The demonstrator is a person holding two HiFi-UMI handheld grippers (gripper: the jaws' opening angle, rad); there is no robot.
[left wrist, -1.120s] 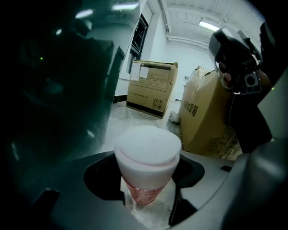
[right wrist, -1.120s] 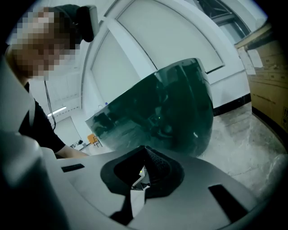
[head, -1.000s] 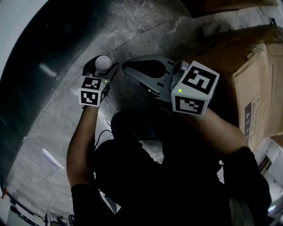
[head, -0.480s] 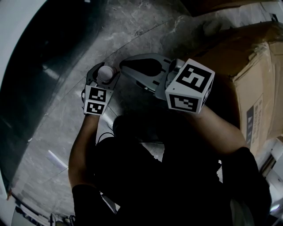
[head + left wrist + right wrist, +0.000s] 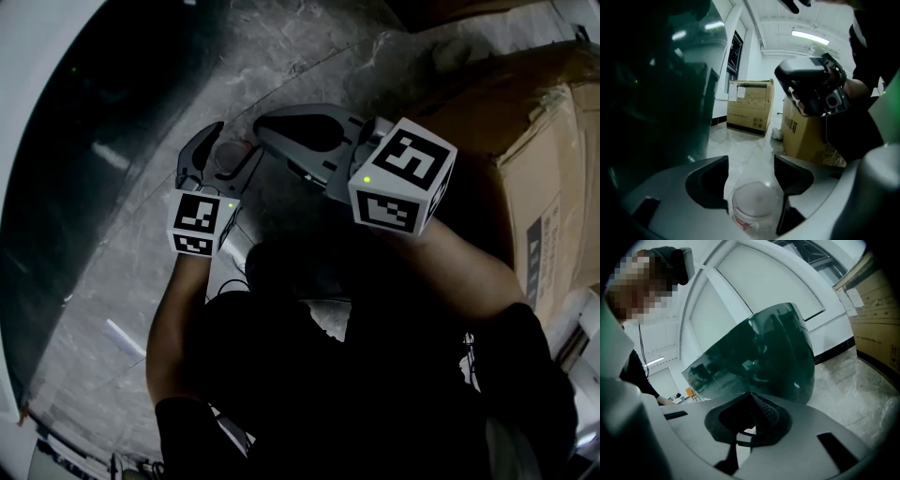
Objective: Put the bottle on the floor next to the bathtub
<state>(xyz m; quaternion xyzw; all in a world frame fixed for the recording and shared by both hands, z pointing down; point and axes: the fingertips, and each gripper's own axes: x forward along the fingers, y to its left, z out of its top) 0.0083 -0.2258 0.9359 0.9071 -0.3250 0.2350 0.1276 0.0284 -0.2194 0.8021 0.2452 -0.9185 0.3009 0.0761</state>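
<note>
the left claw (image 5: 750, 164) stands wide, its two dark pads well apart. its own view shows the bottle (image 5: 757, 208) low between those pads: a clear bottle with a pale, rounded top and a reddish band below it. it sits nearer the pad at that view's right, and whether it touches that pad cannot be told. in the head view the left claw (image 5: 234, 142) shows from above as two spread prongs, and the bottle (image 5: 227, 153) is only a dim round shape between them, on the floor (image 5: 309, 56) just beside the bathtub (image 5: 94, 141).

the right claw (image 5: 752, 420) is closed with nothing in it, as its own view shows: the ribbed pads meet. the head view gives it as one pointed grey shape (image 5: 281, 136) just beside the left claw. the left gripper view catches it from the side, held in a hand (image 5: 855, 89).

the bathtub wall reads as glossy dark green in both gripper views (image 5: 759, 357), nearly black from above. cardboard boxes (image 5: 750, 105) stand on the pale marbled floor beyond it, and the head view shows one box (image 5: 525, 131) at its right.
</note>
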